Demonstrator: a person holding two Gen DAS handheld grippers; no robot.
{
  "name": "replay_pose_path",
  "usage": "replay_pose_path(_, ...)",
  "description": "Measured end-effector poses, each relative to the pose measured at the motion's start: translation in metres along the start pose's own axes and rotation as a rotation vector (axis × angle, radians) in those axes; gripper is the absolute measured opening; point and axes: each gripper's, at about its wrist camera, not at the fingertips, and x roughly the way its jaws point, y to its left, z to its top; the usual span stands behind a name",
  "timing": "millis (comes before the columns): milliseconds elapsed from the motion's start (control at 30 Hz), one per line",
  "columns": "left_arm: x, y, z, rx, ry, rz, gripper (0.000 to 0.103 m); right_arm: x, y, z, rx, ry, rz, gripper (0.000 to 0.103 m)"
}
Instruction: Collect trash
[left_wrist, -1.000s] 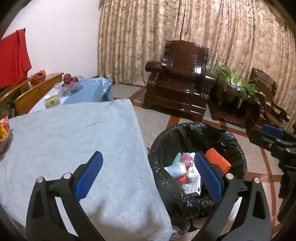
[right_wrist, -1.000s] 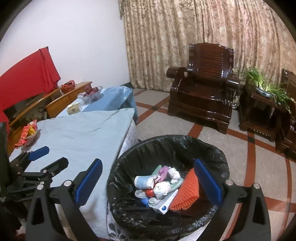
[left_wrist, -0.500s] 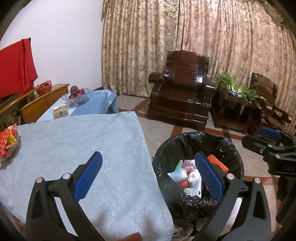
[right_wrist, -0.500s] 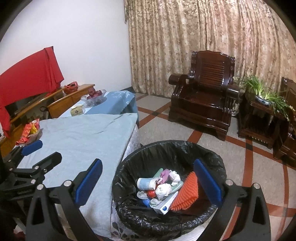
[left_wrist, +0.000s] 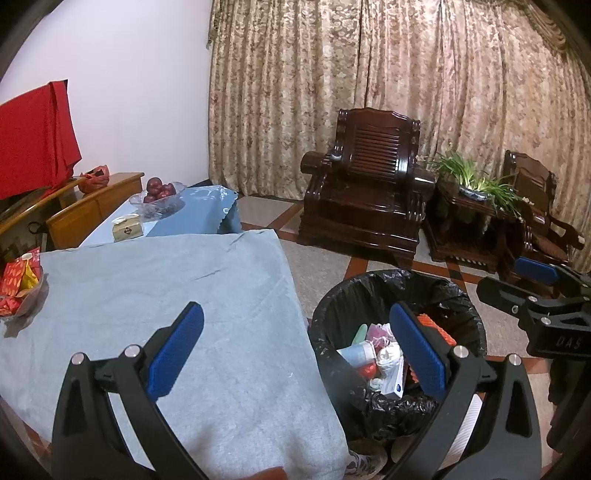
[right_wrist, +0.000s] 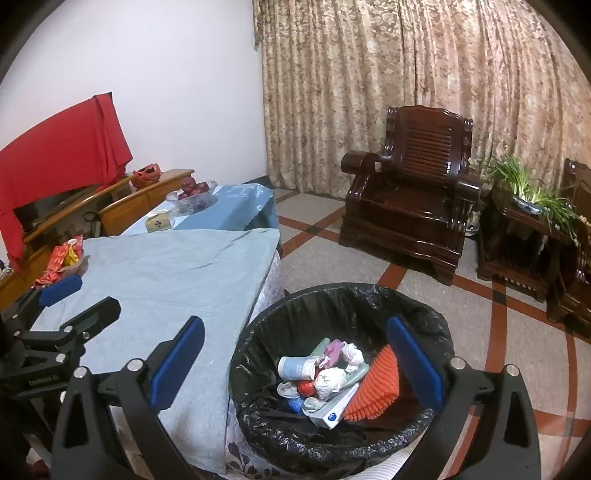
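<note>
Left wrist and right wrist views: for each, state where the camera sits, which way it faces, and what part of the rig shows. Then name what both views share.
Left wrist: sits on the left gripper, above the grey-blue tablecloth, facing the curtain; its own open fingers show, plus the right gripper at the right edge.
Right wrist: sits on the right gripper, over the lined trash bin, facing the same way; the left gripper shows at left.
Shared: bin, tablecloth, armchair, curtain.

A home living room is shown. A carved wooden armchair is set at 1 o'clock before patterned curtains. A fruit bowl is placed at 10 o'clock.
</note>
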Motion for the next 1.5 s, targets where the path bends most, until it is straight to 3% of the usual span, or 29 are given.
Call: replay_pose_path(1500,-0.0013,0.0046,-0.0028,-0.008,0.003,0.008,0.098,0.0013,0.0065,-0.001,-0.006,0.002,0.0,0.097)
